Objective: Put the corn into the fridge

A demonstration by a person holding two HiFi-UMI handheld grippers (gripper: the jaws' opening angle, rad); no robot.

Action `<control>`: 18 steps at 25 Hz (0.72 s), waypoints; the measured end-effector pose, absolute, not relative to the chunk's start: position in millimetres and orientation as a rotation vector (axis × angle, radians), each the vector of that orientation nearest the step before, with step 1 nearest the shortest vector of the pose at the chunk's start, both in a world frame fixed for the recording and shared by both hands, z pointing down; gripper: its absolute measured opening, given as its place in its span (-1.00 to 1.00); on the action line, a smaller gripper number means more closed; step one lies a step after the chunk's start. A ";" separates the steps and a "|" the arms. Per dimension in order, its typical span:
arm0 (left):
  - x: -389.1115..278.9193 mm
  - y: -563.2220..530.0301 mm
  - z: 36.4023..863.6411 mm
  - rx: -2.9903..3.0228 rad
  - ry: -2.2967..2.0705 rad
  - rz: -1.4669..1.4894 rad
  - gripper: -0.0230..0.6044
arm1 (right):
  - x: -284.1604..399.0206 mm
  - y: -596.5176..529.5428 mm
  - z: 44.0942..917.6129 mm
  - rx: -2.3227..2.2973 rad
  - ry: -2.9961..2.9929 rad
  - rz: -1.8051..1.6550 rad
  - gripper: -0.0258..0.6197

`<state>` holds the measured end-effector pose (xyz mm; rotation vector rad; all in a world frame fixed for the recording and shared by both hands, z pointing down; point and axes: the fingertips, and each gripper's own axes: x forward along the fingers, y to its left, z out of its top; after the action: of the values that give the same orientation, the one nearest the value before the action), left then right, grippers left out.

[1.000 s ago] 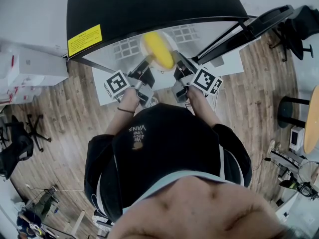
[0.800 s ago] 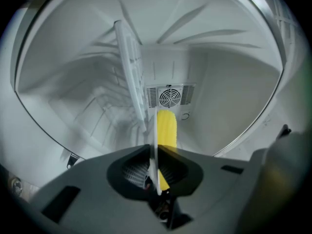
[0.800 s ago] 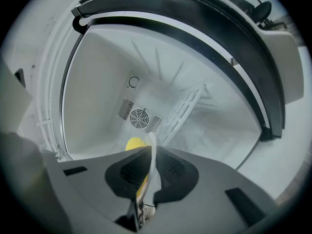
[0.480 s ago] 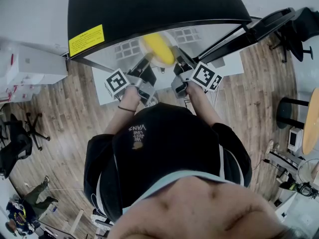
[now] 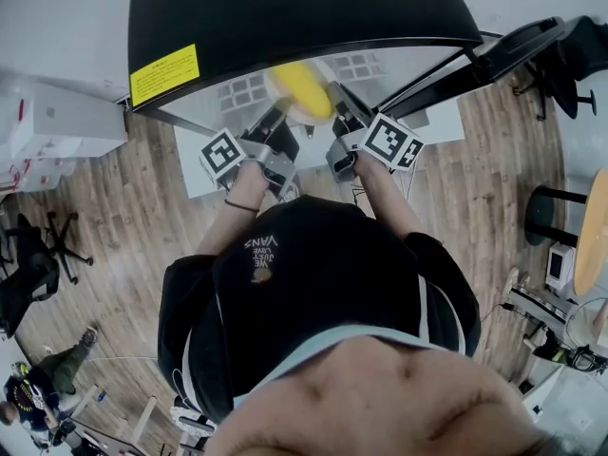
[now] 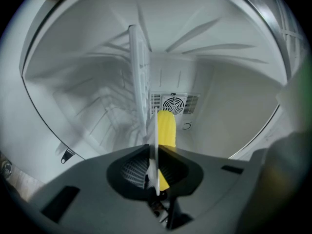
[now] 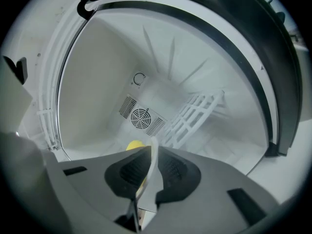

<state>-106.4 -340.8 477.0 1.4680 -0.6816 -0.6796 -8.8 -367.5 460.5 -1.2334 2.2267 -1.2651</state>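
Corn (image 5: 302, 91) lies yellow on a white plate (image 5: 278, 103) that I carry between my two tools, right at the open front of the fridge (image 5: 285, 8); from the head view it sits just under the fridge's black top edge, between the two marker cubes.

My left gripper (image 5: 278, 122) has its fingers pressed together on the near rim of the plate; in its own view the plate (image 6: 156, 150) runs edge-on as a thin white strip through the left gripper (image 6: 156, 172), and the corn (image 6: 165, 128) pokes out just beyond the pads, on the right of that strip.

My right gripper (image 5: 337, 112) is clamped the same way on the plate's other side; in its view the white rim (image 7: 152, 165) is pinched in the right gripper (image 7: 146, 179), and only a small yellow end of the corn (image 7: 135, 145) shows to the left of the rim.

Both views look into the fridge's white inside; a round fan grille (image 6: 174, 104) sits in the back wall, seen also from the right (image 7: 141, 115); a white wire rack (image 6: 139, 72) reaches toward it, and the same rack (image 7: 192, 116) shows from the right. A yellow label (image 5: 163, 74) is stuck on the fridge's top near its left corner; wooden floor (image 5: 123, 226) lies below me.
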 end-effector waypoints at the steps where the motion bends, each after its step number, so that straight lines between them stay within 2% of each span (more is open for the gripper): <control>1: -106.7 -340.6 476.7 1.469 -0.681 -0.679 -0.83 | -8.6 -367.7 460.6 -1.239 2.224 -1.263 -0.82; 4: -106.7 -341.2 477.2 1.473 -0.683 -0.672 -0.82 | -8.0 -369.8 461.7 -1.253 2.220 -1.257 -0.71; 11: -104.8 -343.6 476.7 1.446 -0.675 -0.690 -0.81 | -5.6 -374.3 460.7 -1.268 2.224 -1.233 -0.62; 18: -105.3 -347.2 477.2 1.407 -0.679 -0.716 -0.80 | -2.3 -372.2 456.4 -1.272 2.207 -1.190 -0.36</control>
<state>-105.3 -347.2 477.2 1.4073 -0.6786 -0.7165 -2.3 -372.2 456.4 -1.2719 2.2071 -1.1901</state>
